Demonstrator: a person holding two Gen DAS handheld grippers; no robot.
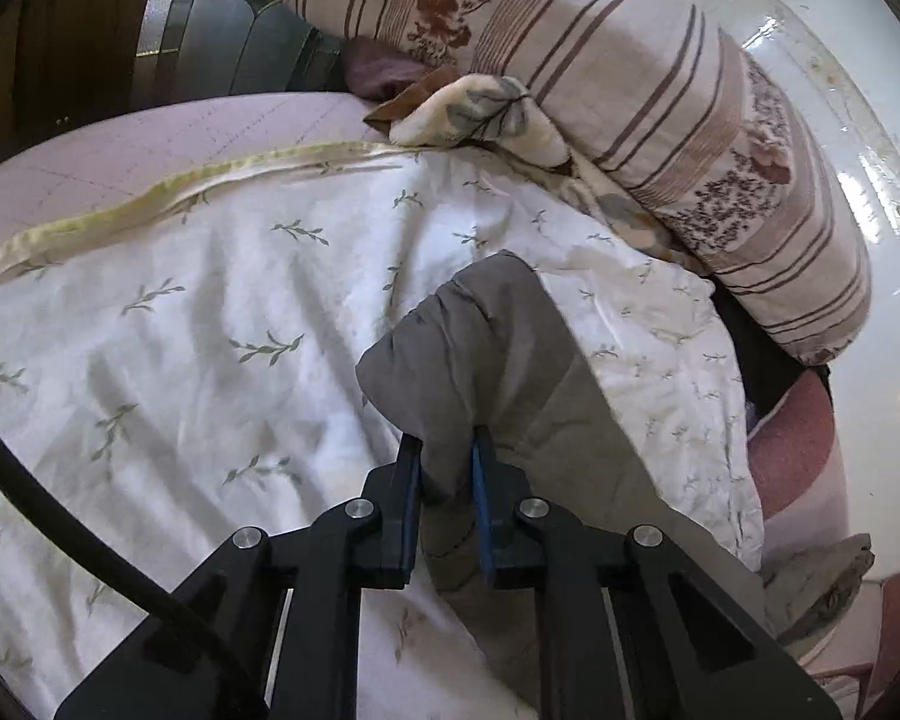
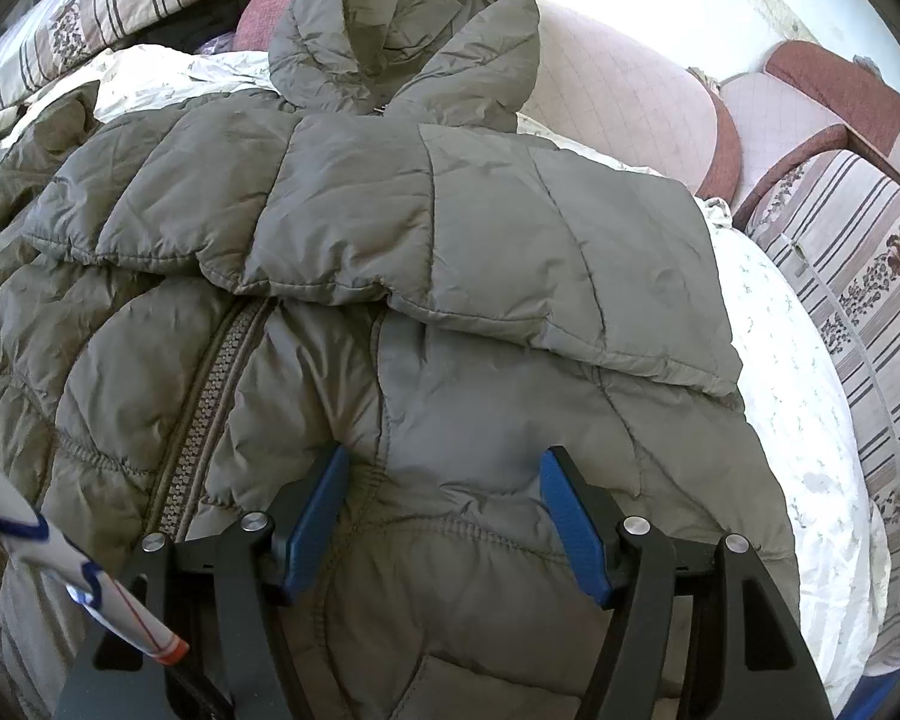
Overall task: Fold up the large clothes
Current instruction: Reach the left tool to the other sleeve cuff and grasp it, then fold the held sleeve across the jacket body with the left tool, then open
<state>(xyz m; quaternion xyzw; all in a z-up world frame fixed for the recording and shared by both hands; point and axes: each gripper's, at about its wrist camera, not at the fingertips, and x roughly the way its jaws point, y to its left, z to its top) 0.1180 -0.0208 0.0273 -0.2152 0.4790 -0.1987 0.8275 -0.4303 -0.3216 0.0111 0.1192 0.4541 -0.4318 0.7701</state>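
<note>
On the bed | left tool (image 1: 447,450) clamps sleeve (image 1: 480,348) | right tool (image 2: 444,474) apart over jacket (image 2: 390,228).

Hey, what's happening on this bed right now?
A person with a gripper in each hand is folding a grey puffer jacket on a white quilt. The left gripper is clamped on a bunched jacket end. The right gripper sits open against the jacket body, one sleeve already folded across.
</note>
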